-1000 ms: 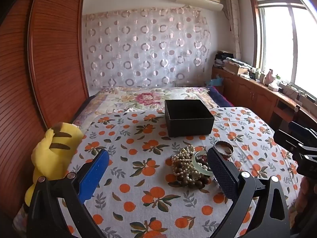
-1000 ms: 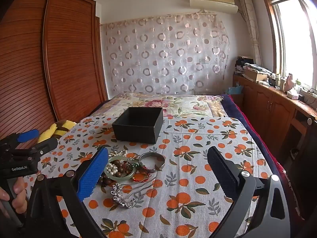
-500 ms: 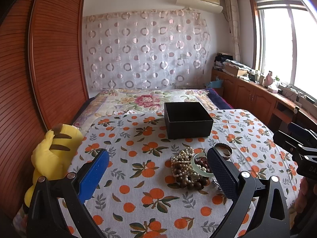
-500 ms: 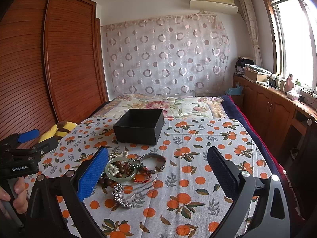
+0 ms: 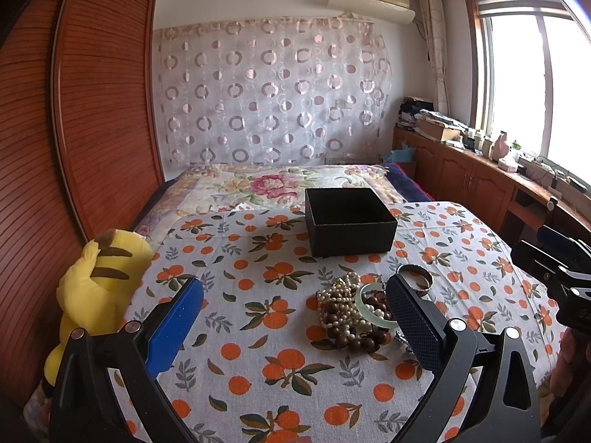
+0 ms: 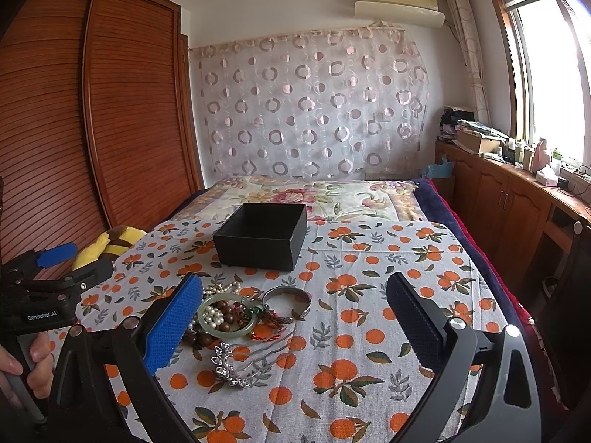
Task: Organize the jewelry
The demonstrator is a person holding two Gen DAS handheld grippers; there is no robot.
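Observation:
A heap of jewelry (image 5: pixel 351 313) lies on the orange-print cloth: pearl and brown bead strands, a pale green bangle (image 6: pixel 226 315), a silver bangle (image 6: pixel 286 304) and a silver hair comb (image 6: pixel 240 363). Behind it stands an open black box (image 5: pixel 349 221) (image 6: pixel 262 236), nothing visible inside. My left gripper (image 5: pixel 295 317) hovers open just short of the heap, its right finger at the heap's right side. My right gripper (image 6: pixel 295 317) is open too, with the heap by its left finger. Each gripper shows at the edge of the other's view.
A yellow plush toy (image 5: pixel 96 284) sits at the cloth's left edge beside the wooden wardrobe (image 5: pixel 74 147). A floral bedspread (image 5: pixel 273 184) stretches behind the box. Wooden cabinets (image 6: pixel 517 199) with clutter run under the window on the right.
Both views have tilted up and pulled back slightly, so the heap and the box sit a little lower in frame. Both grippers stay open and nothing on the cloth has moved.

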